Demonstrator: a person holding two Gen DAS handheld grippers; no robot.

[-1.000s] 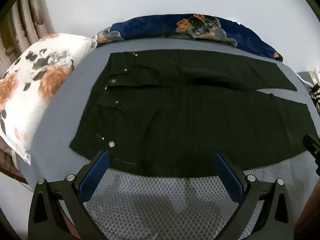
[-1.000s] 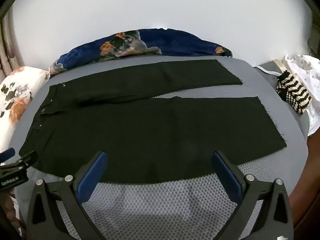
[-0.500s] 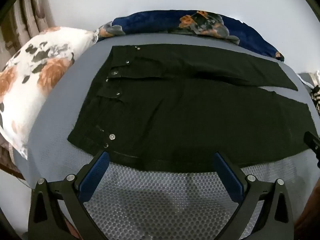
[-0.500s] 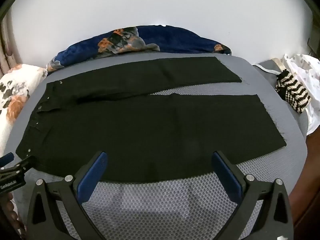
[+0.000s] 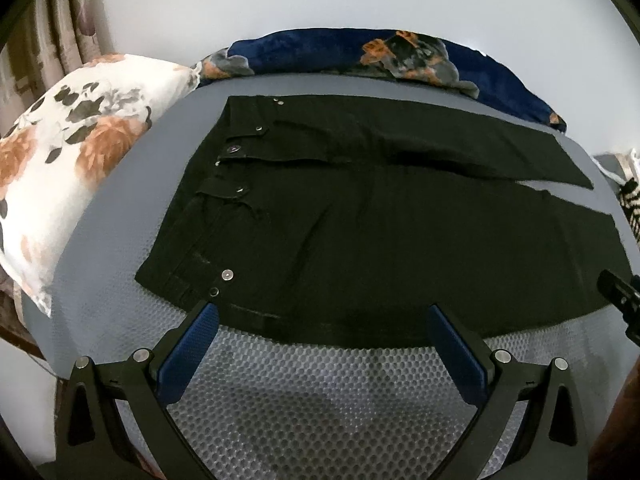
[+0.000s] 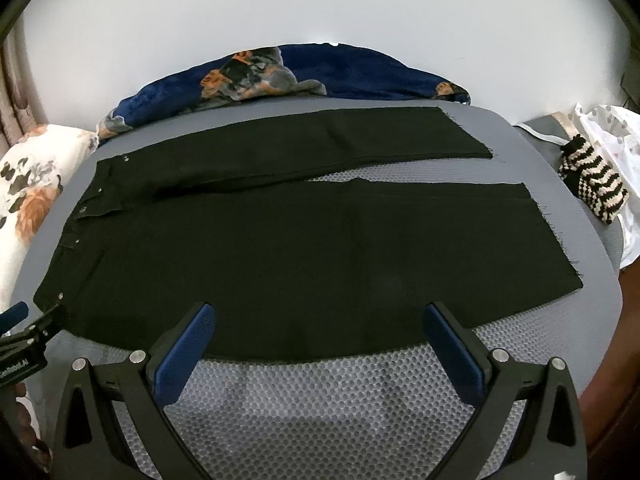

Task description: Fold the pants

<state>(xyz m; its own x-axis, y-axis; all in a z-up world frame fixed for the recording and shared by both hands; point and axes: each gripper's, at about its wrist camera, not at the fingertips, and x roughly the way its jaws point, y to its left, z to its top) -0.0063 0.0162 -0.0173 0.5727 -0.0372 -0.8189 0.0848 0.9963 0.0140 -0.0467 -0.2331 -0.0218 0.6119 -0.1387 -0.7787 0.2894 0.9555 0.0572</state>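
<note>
Black pants (image 5: pixel 360 232) lie flat and spread on a grey mesh bed surface (image 5: pixel 320 392), waistband to the left, both legs running right. They also show in the right wrist view (image 6: pixel 304 248). My left gripper (image 5: pixel 322 316) is open and empty, its fingertips at the pants' near edge close to the waistband. My right gripper (image 6: pixel 318 316) is open and empty, its fingertips at the near edge of the near leg. The left gripper's tip (image 6: pixel 24 332) shows at the left edge of the right wrist view.
A white floral pillow (image 5: pixel 68 168) lies to the left. A dark blue floral blanket (image 5: pixel 380 56) lies along the back against the white wall. A striped knit item (image 6: pixel 592 184) and white cloth (image 6: pixel 612 132) lie at the right edge.
Both grippers have risen and pulled back slightly; the pants sit a little lower and farther in both views. Both stay open. The pants have not moved.
</note>
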